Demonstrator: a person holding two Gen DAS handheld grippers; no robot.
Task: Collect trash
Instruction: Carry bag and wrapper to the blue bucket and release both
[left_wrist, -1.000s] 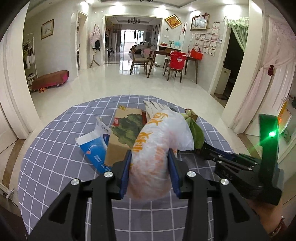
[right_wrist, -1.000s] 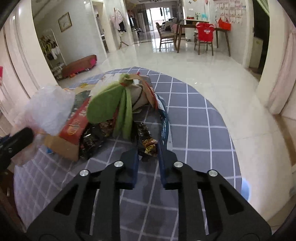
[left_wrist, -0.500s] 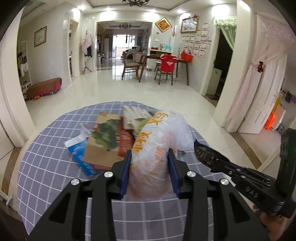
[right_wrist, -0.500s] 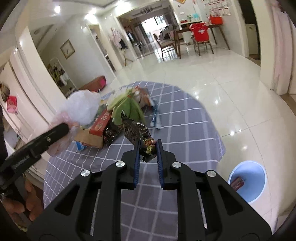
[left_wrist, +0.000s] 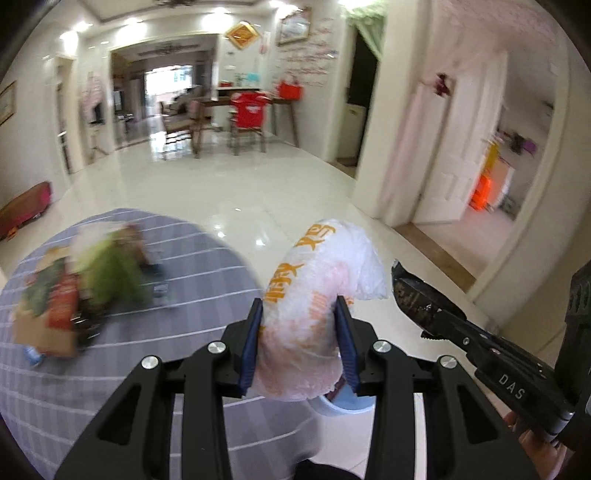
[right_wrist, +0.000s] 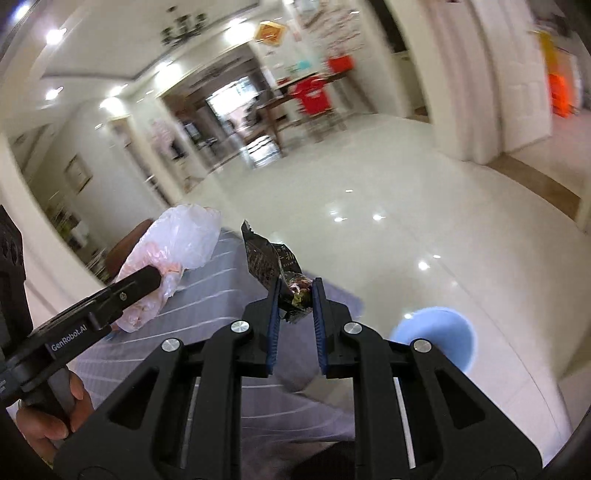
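Note:
My left gripper (left_wrist: 298, 312) is shut on a crumpled white plastic bag with orange print (left_wrist: 314, 295), held in the air past the table's edge. The bag (right_wrist: 173, 254) also shows at the left of the right wrist view. My right gripper (right_wrist: 295, 295) is shut on a dark snack wrapper (right_wrist: 273, 266), lifted over the table's rim. A light blue bin (right_wrist: 436, 334) stands on the floor, low and right of the right gripper; part of the bin (left_wrist: 345, 400) peeks out under the bag. More trash (left_wrist: 77, 284) lies blurred on the checked tablecloth (left_wrist: 184, 280).
Glossy white tile floor (right_wrist: 388, 177) stretches ahead. A dining table with chairs and a red garment (left_wrist: 249, 110) stands far back. A white door and wall corner (left_wrist: 443, 155) rise at the right. A hand (right_wrist: 51, 417) grips the left tool's handle.
Both grippers swung right, off the pile and toward the table's edge, each still carrying its item. The trash pile slid to the left of view, and the blue bin came nearer.

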